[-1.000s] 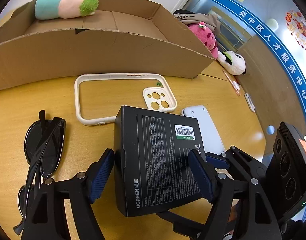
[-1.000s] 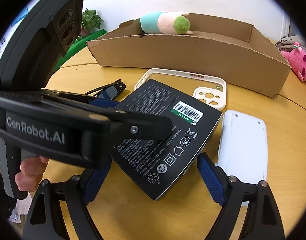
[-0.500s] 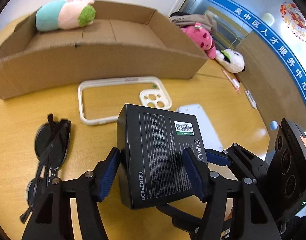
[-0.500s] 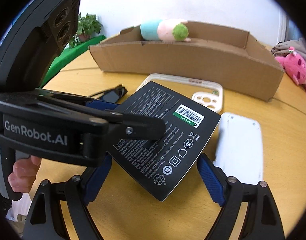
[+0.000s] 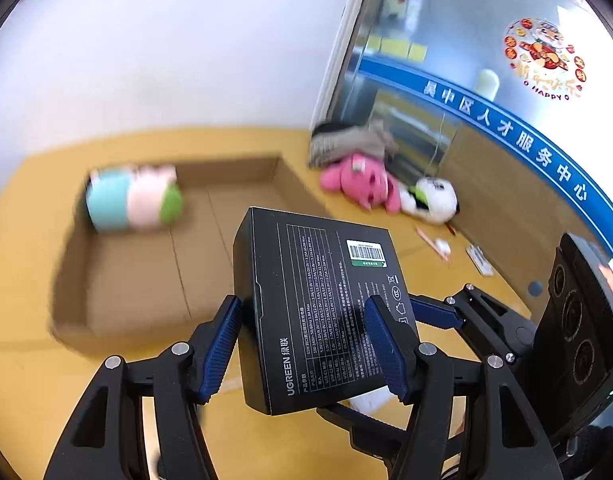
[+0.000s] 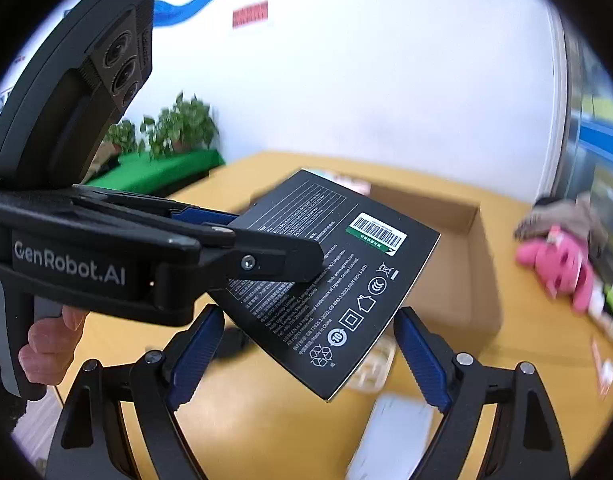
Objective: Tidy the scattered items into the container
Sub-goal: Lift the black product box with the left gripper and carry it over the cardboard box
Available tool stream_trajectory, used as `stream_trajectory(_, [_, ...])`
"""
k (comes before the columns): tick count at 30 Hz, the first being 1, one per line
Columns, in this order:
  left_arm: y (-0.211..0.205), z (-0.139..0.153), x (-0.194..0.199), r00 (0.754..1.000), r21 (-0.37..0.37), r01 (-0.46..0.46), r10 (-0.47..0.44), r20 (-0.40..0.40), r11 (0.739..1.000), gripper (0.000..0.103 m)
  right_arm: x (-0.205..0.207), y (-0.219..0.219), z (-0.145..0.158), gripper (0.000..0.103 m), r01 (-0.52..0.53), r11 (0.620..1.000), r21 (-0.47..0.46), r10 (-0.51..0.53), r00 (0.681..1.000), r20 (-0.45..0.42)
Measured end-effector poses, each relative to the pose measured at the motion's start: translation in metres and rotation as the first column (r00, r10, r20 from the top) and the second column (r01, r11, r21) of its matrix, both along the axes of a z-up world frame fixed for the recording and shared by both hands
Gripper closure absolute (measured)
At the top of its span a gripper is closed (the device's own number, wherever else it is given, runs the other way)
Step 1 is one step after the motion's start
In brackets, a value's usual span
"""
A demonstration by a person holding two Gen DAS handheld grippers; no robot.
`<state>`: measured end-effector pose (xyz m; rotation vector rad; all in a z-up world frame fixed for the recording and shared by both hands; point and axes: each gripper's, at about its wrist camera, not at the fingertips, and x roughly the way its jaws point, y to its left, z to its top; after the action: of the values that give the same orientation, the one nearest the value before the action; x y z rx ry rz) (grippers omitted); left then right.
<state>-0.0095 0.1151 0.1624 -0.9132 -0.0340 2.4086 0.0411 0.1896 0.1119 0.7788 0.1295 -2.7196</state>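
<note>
My left gripper (image 5: 306,344) is shut on a black UGREEN box (image 5: 318,300) and holds it in the air above the table, in front of the open cardboard box (image 5: 146,276). A teal, pink and green plush roll (image 5: 132,198) lies in the cardboard box's far left corner. In the right wrist view the black box (image 6: 338,280) hangs between the left gripper's fingers (image 6: 266,260), above my right gripper (image 6: 306,356), which is open and empty. The cardboard box (image 6: 462,264) lies beyond it.
A pink plush (image 5: 362,184) and a panda plush (image 5: 434,196) lie at the table's far right, with a grey cloth behind. A white flat device (image 6: 394,428) and a pale phone case (image 6: 376,364) lie on the table under the right gripper. Green plants (image 6: 178,128) stand at the left.
My left gripper has lifted the black box off the table and carried it up toward the cardboard box. The right gripper rose alongside, still open.
</note>
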Motion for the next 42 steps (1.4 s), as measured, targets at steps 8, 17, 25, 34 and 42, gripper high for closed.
stream_trajectory(8, [-0.005, 0.111, -0.034, 0.981, 0.040, -0.007, 0.015, -0.194, 0.999, 0.036, -0.042, 0.011, 0.109, 0.016, -0.015, 1.000, 0.022, 0.019, 0.982, -0.188])
stream_trajectory(17, [0.001, 0.177, -0.081, 0.961, 0.030, -0.005, 0.013, -0.275, 1.000, 0.036, -0.087, 0.028, 0.173, 0.016, -0.017, 0.999, 0.030, 0.024, 0.965, -0.261])
stream_trajectory(25, [-0.004, 0.193, -0.144, 0.963, 0.063, -0.019, 0.035, -0.266, 0.998, 0.036, -0.146, 0.035, 0.198, 0.016, -0.029, 0.998, 0.057, 0.042, 0.972, -0.233])
stream_trajectory(34, [0.008, 0.148, -0.231, 0.980, 0.014, -0.055, 0.057, -0.189, 0.998, 0.036, -0.235, 0.051, 0.158, 0.016, -0.039, 0.999, 0.028, 0.042, 0.992, -0.120])
stream_trajectory(42, [0.019, 0.073, -0.306, 0.996, 0.004, -0.062, 0.062, -0.067, 0.998, 0.036, -0.307, 0.070, 0.085, 0.016, -0.038, 0.999, 0.003, 0.038, 0.999, 0.010])
